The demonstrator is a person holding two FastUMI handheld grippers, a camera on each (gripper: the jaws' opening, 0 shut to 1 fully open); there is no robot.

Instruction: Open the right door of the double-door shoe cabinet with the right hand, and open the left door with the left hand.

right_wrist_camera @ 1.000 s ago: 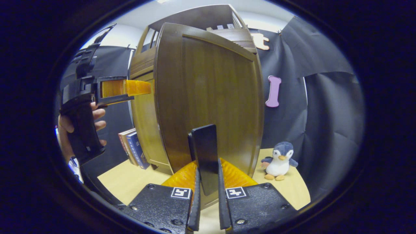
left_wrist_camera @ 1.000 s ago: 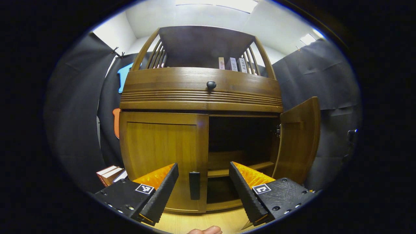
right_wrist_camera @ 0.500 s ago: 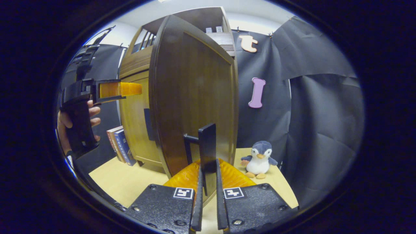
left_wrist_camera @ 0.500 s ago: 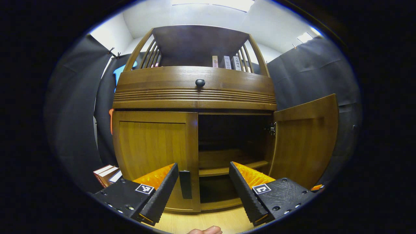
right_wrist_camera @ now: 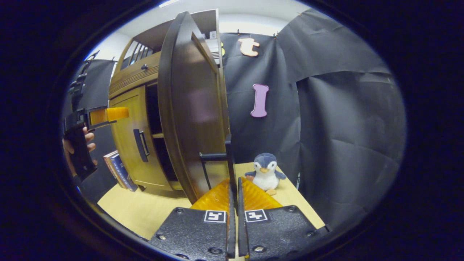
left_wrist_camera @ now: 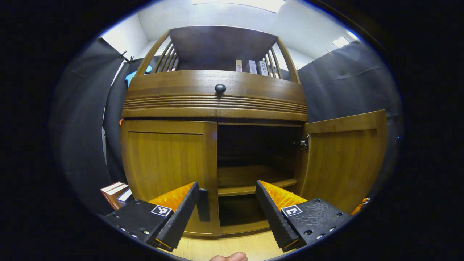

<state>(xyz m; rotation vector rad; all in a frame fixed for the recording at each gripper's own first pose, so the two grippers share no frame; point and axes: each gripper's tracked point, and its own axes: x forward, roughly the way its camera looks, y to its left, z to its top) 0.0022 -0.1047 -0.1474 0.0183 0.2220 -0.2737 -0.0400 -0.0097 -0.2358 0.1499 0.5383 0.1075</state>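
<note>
The cabinet (left_wrist_camera: 217, 98) ahead of me is honey-brown wood with a ribbed band; its left door (left_wrist_camera: 166, 170) carries a black handle (left_wrist_camera: 203, 204). My right door (right_wrist_camera: 192, 108) looks darker brown. The plush penguin (right_wrist_camera: 265, 173) is grey-blue, white-bellied, orange-beaked.

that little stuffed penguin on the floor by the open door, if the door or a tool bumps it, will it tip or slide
The stuffed penguin looks plush and light, so it would probably topple or slide rather than resist. It sits upright on the smooth wooden floor, so it would likely skid easily. Being soft, it looks unlikely to be damaged.
</note>
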